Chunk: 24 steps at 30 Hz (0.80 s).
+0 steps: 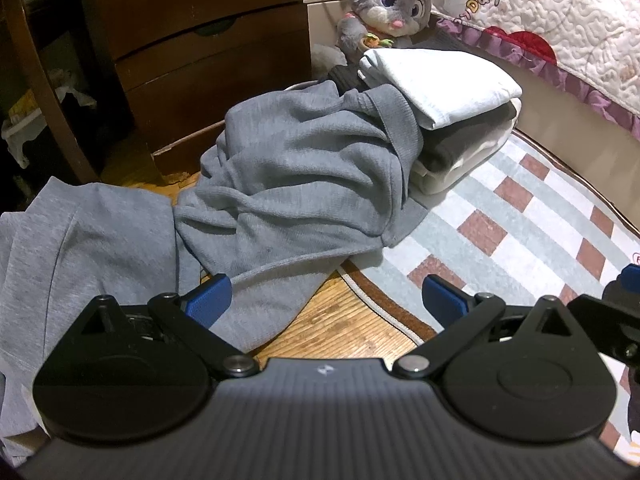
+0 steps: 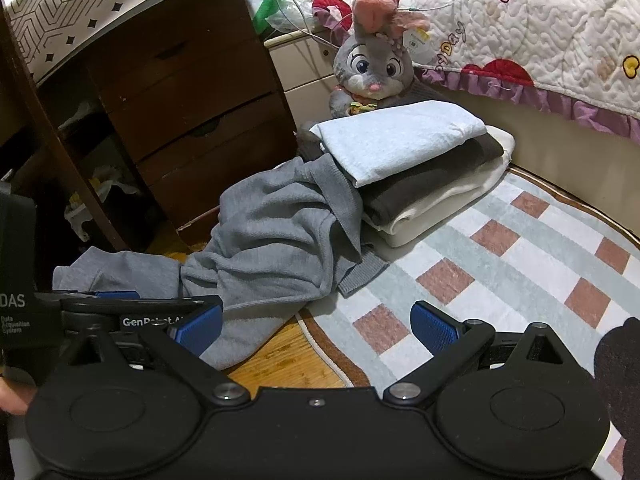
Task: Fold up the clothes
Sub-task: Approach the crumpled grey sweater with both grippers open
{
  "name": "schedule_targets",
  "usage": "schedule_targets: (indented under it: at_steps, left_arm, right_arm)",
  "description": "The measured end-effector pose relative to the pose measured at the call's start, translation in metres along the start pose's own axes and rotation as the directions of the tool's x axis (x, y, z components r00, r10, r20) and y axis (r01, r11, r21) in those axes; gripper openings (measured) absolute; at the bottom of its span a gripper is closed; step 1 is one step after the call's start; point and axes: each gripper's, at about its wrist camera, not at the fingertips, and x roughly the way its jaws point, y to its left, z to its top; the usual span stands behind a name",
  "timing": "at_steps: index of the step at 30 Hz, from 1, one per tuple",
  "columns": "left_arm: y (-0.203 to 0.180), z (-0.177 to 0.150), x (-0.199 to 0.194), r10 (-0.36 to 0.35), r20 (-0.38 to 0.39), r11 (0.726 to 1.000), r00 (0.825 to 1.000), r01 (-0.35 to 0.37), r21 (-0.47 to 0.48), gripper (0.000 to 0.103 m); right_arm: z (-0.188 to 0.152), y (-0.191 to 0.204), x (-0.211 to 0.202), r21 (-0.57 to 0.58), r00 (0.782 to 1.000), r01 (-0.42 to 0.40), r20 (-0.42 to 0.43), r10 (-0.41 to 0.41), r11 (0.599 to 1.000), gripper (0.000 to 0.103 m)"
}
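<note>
A crumpled grey sweatshirt (image 1: 296,168) lies in a heap on the floor, partly on the rug and partly on the wooden boards, and leans against a stack of folded clothes (image 1: 448,92). The right wrist view shows the same grey sweatshirt (image 2: 276,236) and stack (image 2: 412,160), with a pale blue piece on top, a dark one under it and a white one at the bottom. My left gripper (image 1: 326,300) is open just short of the sweatshirt's near edge, holding nothing. My right gripper (image 2: 316,326) is open too, beside the left gripper's body (image 2: 132,320).
A dark wooden chest of drawers (image 1: 192,40) stands behind the heap. A plush rabbit (image 2: 372,68) sits behind the stack, against a bed with a quilted cover (image 2: 520,28). A checked rug (image 2: 500,264) spreads out to the right.
</note>
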Motion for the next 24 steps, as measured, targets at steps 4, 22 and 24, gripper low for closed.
schedule_targets:
  at_steps: [4, 22, 24]
  left_arm:
    - [-0.0008, -0.0007, 0.0009, -0.001, -0.004, 1.000, 1.000, 0.001, 0.004, 0.103]
    - [-0.0001, -0.0035, 0.0078, -0.009, -0.034, 1.000, 0.999, 0.010, 0.010, 0.103]
    - [0.0003, -0.0035, 0.0096, -0.011, -0.037, 1.000, 0.999, 0.011, 0.010, 0.103]
  right_arm:
    - [-0.0006, -0.0005, 0.0006, -0.002, 1.000, 0.001, -0.002, -0.001, 1.000, 0.101]
    - [-0.0006, -0.0025, 0.0035, 0.004, 1.000, 0.006, -0.011, -0.006, 1.000, 0.101]
    - [-0.0004, -0.0031, 0.0043, 0.007, 1.000, 0.007, -0.014, -0.007, 1.000, 0.101]
